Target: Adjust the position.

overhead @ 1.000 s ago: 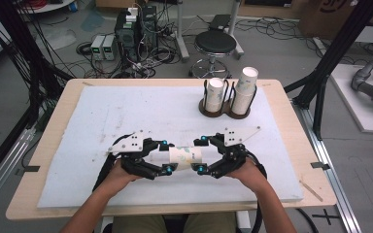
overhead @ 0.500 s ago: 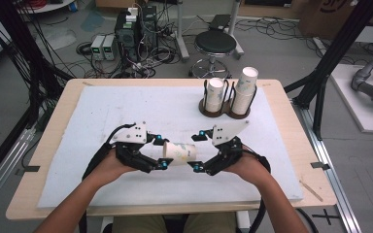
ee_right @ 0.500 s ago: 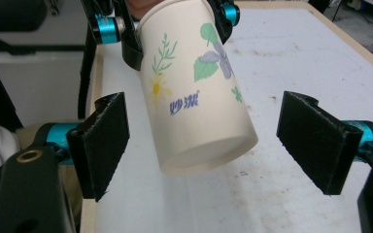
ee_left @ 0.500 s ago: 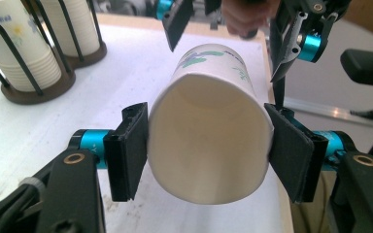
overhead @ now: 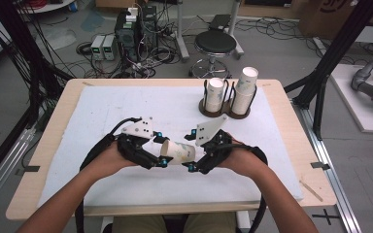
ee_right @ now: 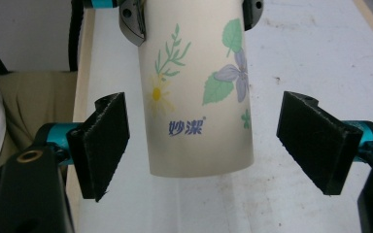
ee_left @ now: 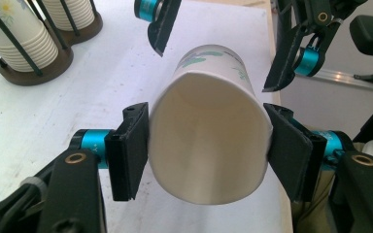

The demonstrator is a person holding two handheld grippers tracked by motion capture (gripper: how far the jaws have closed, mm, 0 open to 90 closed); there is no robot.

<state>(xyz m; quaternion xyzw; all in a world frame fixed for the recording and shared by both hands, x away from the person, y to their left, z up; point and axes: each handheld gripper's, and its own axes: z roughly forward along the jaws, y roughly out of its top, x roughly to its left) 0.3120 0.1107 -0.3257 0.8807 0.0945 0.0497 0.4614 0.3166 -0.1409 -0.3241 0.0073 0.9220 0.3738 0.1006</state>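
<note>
A pale wooden table (overhead: 272, 90) carries a white, slightly rough mat (overhead: 126, 104) across most of the high view. In the upper right of the mat, a dark round wire rack (overhead: 226, 109) holds two ribbed stacks of paper cups. Low in the centre, lifted off the mat, lies a smooth floral-printed paper cup (overhead: 178, 151) on its side. The left gripper (ee_left: 206, 145) pinches its rim end, black pads pressed on both walls, squashing the mouth oval. The right gripper (ee_right: 221, 141) straddles the cup's base end, felt-like pads wide apart, touching nothing.
</note>
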